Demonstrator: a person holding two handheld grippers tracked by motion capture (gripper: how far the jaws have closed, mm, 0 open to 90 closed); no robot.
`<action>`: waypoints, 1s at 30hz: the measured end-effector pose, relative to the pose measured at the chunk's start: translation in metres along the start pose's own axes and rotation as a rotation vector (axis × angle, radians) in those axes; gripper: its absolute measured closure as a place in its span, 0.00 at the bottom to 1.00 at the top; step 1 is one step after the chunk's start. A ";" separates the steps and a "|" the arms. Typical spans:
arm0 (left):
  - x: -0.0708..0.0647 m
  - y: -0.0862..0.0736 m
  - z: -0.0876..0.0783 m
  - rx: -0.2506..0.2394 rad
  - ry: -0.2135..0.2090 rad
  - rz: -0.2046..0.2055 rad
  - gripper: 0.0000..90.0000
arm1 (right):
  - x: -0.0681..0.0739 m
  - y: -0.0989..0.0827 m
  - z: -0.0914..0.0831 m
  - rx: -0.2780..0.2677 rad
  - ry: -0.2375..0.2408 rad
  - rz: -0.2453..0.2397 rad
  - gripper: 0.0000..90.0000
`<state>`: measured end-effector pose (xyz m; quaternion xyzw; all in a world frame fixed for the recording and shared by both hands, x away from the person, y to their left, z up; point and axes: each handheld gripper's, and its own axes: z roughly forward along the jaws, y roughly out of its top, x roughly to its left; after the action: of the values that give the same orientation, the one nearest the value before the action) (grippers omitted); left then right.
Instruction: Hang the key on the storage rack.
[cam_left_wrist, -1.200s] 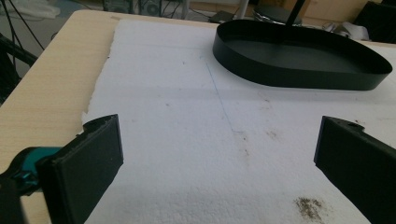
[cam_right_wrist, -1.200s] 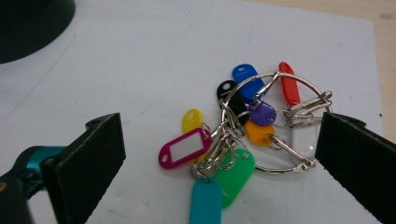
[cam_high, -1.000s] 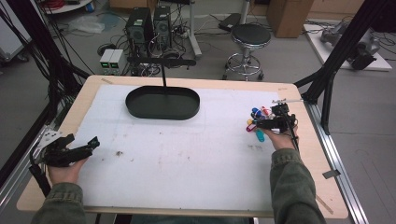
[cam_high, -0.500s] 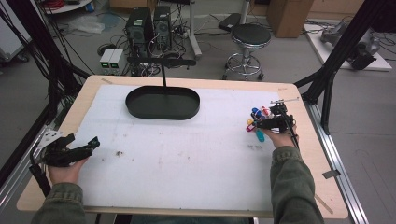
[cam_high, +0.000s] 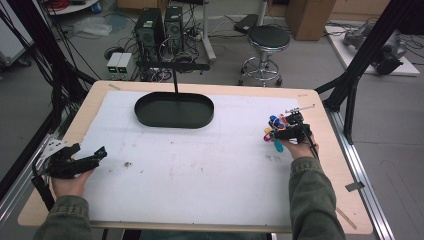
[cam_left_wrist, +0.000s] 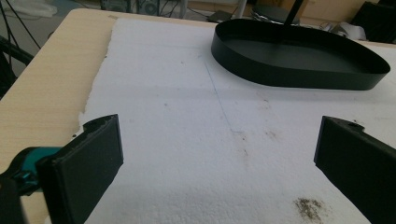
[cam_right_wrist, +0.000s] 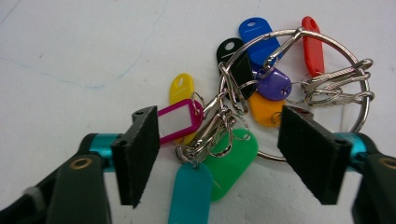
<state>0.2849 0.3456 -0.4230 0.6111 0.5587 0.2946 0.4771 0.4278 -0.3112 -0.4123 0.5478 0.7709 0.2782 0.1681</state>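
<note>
Right gripper view shows the right gripper (cam_right_wrist: 217, 154) with jaws wide around the key-tag bunch (cam_right_wrist: 261, 93); probably closing follows, then carrying to the black tray (cam_high: 174, 110).

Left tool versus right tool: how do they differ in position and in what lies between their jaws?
The left tool sits at the table's near left edge, jaws open over bare white mat. The right tool is at the far right, jaws open around a key ring with coloured tags, not gripping it. Both are open.

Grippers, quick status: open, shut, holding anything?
Left gripper: open, nothing between its jaws, low over the white sheet.
Right gripper: open, jaws either side of the key tag bunch, not clamped on it.
</note>
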 end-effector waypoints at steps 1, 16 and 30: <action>0.000 0.000 0.000 0.000 -0.001 -0.002 0.02 | 0.000 0.000 0.001 0.004 0.004 -0.002 0.39; 0.000 0.000 0.000 0.000 -0.004 0.000 0.02 | 0.001 0.000 0.006 0.039 0.033 0.026 0.88; 0.001 0.000 0.000 0.003 -0.003 -0.001 0.02 | -0.007 -0.002 -0.001 0.018 0.031 0.081 0.97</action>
<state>0.2853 0.3460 -0.4234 0.6120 0.5586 0.2928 0.4772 0.4281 -0.3186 -0.4126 0.5758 0.7530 0.2861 0.1397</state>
